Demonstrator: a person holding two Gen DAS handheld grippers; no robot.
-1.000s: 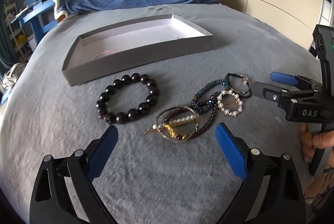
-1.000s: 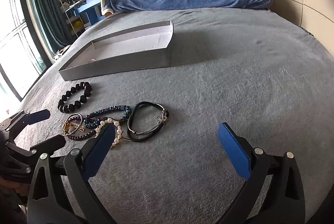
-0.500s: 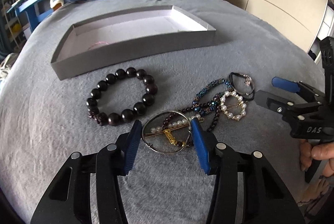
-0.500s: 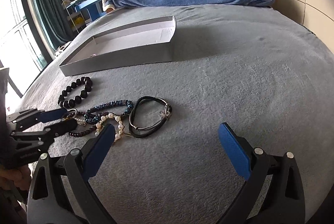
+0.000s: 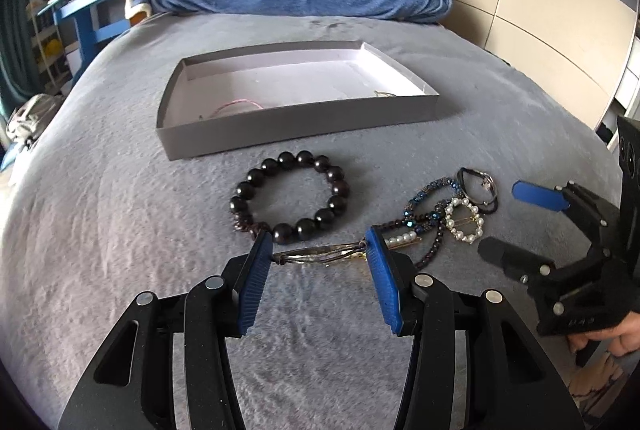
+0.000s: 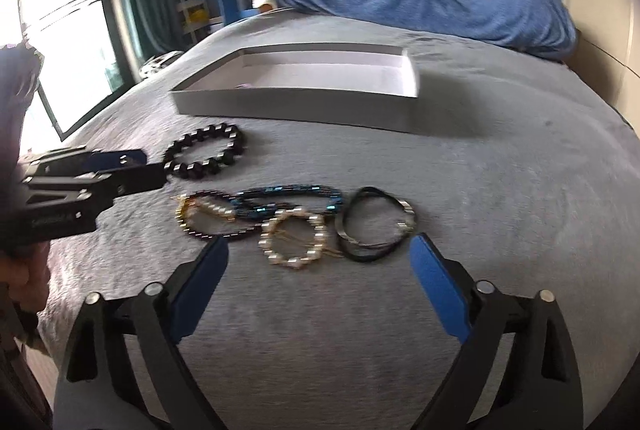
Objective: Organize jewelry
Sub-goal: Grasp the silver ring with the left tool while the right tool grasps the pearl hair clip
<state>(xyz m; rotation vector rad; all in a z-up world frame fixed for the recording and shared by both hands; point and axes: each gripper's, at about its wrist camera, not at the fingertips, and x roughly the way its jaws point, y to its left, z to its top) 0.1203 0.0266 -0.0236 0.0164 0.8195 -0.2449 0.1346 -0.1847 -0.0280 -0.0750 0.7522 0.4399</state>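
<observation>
Spanning the left claw's point(image 5: 318, 248) blue pads, a metal hoop point(image 5: 320, 254) sits pinched just above the bed point(image 5: 120, 230); black beads point(image 5: 290, 197) lie beyond. The right claw point(image 6: 318, 262), closing, stands spread before the pearl ring point(image 6: 294, 240).

left wrist: near, angled down | right wrist: same | shared: grey box point(image 5: 304, 127)

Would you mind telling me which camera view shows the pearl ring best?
The left wrist view: there the pearl ring is sharp, each pearl distinct. In the right wrist view it sits nearer, ahead of the right gripper, but motion blur smears it.
</observation>
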